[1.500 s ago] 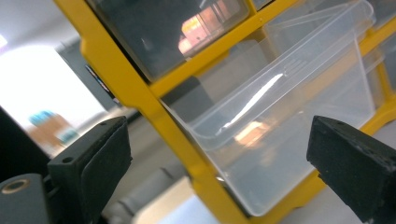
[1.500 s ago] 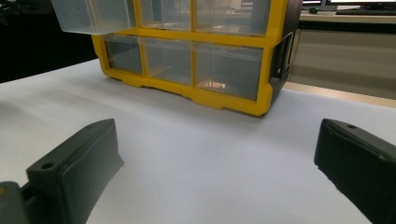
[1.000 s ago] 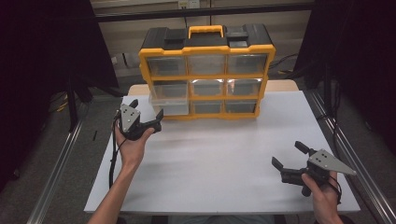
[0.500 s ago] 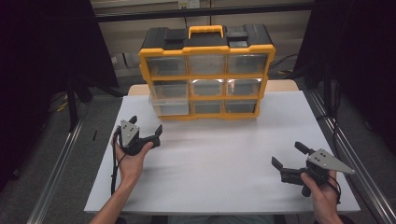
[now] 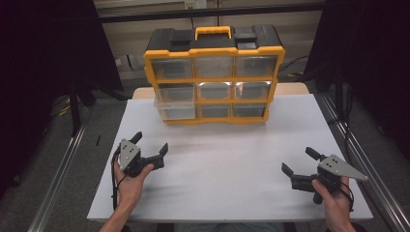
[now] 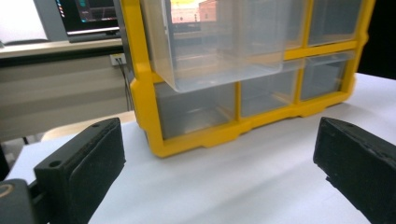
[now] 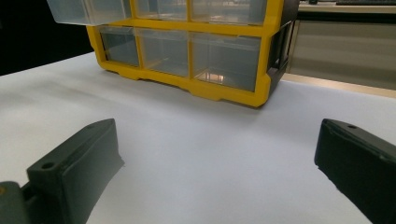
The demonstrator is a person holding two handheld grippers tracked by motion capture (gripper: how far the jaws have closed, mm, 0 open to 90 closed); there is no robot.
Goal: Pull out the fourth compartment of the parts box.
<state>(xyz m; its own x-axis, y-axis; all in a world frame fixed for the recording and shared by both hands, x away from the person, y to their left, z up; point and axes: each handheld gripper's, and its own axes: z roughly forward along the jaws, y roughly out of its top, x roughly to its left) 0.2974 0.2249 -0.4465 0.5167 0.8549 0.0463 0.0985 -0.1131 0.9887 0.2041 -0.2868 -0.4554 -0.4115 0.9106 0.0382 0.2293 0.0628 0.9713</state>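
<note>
The left gripper [image 5: 149,147] has its jaws spread wide with nothing between them; in the left gripper view both jaws are cut off by the lower edge and corners, so their roots are hidden. It sits in front of the drawer cabinet [image 5: 214,75], off that cabinet's left corner, with bare white desk [image 5: 227,159] between the two. The right gripper [image 5: 300,162] is likewise wide open and empty, held in front of the cabinet and off to its right, well apart from it, close to the desk's front right corner.

The cabinet, yellow-framed with clear drawers in three rows of three, stands at the far side of the desk. One drawer [image 5: 175,101], the left one of the middle row, is pulled out and juts forward past the frame. In the left gripper view that drawer [image 6: 215,42] overhangs the bottom row, and its top is cut off by the upper edge; its clear walls make it hard to tell whether anything lies inside. In the right gripper view the cabinet [image 7: 196,46] loses its upper rows to the frame edge, and the pulled drawer [image 7: 86,10] shows as a corner only.

Between the cabinet's front and both grippers the desk is open. Beyond the desk's left and right edges run metal rails [image 5: 58,179], and the surroundings are too dark to make out.
</note>
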